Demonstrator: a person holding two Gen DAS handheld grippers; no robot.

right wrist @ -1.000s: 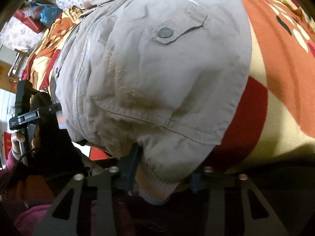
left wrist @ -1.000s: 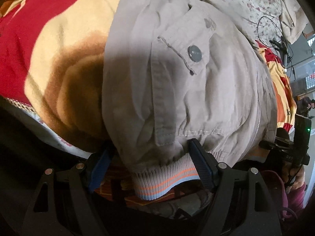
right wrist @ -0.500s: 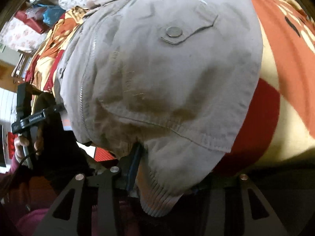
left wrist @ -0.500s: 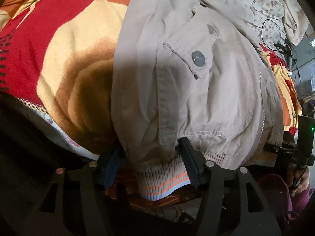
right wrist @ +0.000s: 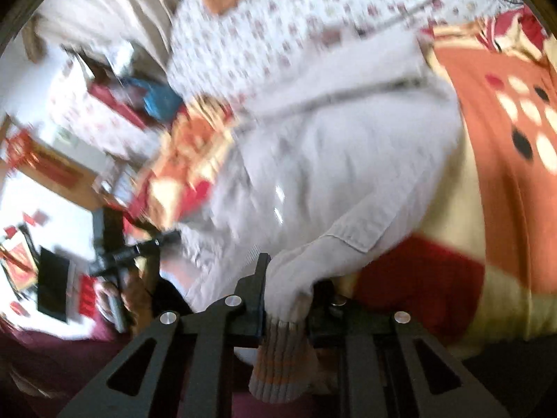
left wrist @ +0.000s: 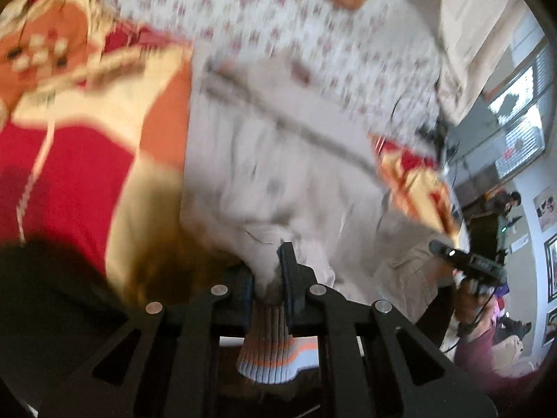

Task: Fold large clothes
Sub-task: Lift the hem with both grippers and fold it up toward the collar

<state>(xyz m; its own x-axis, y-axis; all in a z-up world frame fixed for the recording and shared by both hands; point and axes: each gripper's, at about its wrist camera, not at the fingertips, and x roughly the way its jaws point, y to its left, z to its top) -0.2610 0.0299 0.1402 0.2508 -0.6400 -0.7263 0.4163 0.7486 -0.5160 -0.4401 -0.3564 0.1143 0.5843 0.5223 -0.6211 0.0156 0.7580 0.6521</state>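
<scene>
With both grippers, left (left wrist: 266, 275) and right (right wrist: 287, 291), clamped on the jacket (left wrist: 278, 174) hem, lift evenly, keep hem taut, fold toward collar.

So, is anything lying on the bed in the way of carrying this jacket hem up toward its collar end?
Nothing visible does. The left gripper and right gripper are each shut on the ribbed hem of the beige jacket. Ahead lies only the jacket's own body on the red and orange blanket, with floral bedding beyond. The views are blurred, though.
</scene>
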